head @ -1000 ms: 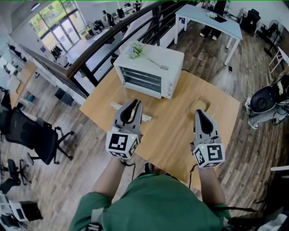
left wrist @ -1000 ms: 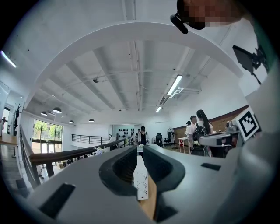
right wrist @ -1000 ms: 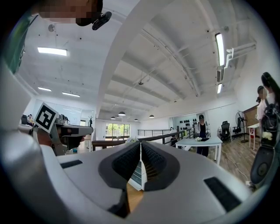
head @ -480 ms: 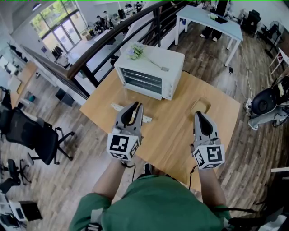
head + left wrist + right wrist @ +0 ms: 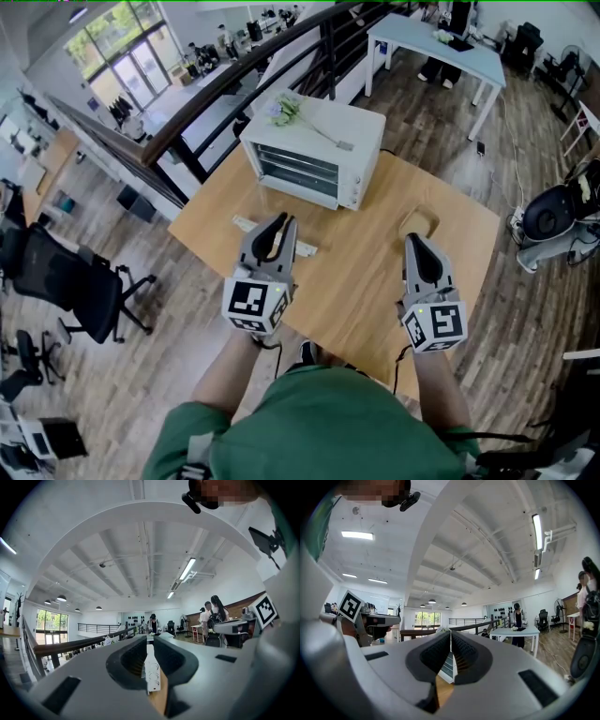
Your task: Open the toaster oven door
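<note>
Nothing shifts since a second ago: our left gripper (image 5: 281, 217) and right gripper (image 5: 412, 237) hang over the table (image 5: 366, 281), jaws together on nothing; the toaster oven (image 5: 314, 150) stands well ahead, its door (image 5: 298, 172) shut, so we gain no ground

I find no readable words, brands or numbers from here. The marker cubes (image 5: 253, 302) bear only black-and-white square patterns, not lettering.

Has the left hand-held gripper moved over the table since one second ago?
No. The left hand-held gripper is still at the same place, its tip by the white strip in front of the oven.
</note>
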`<state>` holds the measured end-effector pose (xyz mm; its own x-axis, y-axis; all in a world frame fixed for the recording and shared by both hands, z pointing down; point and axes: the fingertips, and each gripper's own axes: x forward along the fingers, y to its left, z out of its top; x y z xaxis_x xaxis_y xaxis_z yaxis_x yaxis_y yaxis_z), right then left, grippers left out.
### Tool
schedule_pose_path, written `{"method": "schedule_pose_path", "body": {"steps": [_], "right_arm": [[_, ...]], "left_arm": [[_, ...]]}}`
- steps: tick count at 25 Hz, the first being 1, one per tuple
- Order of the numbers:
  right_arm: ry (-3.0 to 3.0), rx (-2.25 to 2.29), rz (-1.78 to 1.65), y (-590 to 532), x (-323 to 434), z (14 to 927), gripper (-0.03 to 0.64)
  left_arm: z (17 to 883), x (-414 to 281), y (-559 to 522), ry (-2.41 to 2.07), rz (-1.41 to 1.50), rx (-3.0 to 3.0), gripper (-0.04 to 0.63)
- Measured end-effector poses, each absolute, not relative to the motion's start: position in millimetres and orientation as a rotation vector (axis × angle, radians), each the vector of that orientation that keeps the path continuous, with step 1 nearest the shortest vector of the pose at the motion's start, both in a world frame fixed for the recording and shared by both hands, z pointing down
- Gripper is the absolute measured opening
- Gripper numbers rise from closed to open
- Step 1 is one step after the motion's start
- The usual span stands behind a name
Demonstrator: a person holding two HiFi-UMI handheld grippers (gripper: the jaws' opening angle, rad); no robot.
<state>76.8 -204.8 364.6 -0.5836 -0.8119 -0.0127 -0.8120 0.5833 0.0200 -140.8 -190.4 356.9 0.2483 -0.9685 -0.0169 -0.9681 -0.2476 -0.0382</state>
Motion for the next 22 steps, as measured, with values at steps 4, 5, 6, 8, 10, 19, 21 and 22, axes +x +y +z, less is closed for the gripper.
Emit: {"method": "schedule_pose_path", "body": {"steps": [4,5,6,8,10,19,21,22], "right_arm": [[2.791,-1.444,0.027,-205.5,75.3,366.7,0.026],[2.791,-1.447,0.026,-205.8,75.4,366.9,0.026],[2.791,-1.449,0.026,-206.1,75.4,367.0,0.026],[2.791,-1.452,0.026,-205.9,75.1,367.5,0.026],[2.793,-1.452,0.025,-204.5,73.7,368.4,0.026],[2.786,-1.481,0.023,-206.3,69.4,373.5,0.026],[2.785,-1.488,0.021,-205.9,67.4,375.5,0.026],[2.786,-1.491,0.022,-205.6,66.1,376.4,0.026]], "left_arm": [[359.4,-144.5,-191.4,1.905,-0.018,-2.453,0.060],[359.9,-145.0,-192.0,1.905,-0.018,-2.454,0.060],[360.4,-145.4,-192.4,1.905,-0.017,-2.455,0.060],[362.5,-146.7,-192.7,1.909,-0.015,-2.459,0.060],[365.8,-149.5,-192.0,1.917,-0.018,-2.461,0.060],[380.3,-166.5,-193.7,1.949,-0.018,-2.463,0.060],[385.2,-169.5,-192.9,1.950,-0.024,-2.470,0.060],[387.7,-171.2,-192.4,1.951,-0.027,-2.473,0.060]]}}
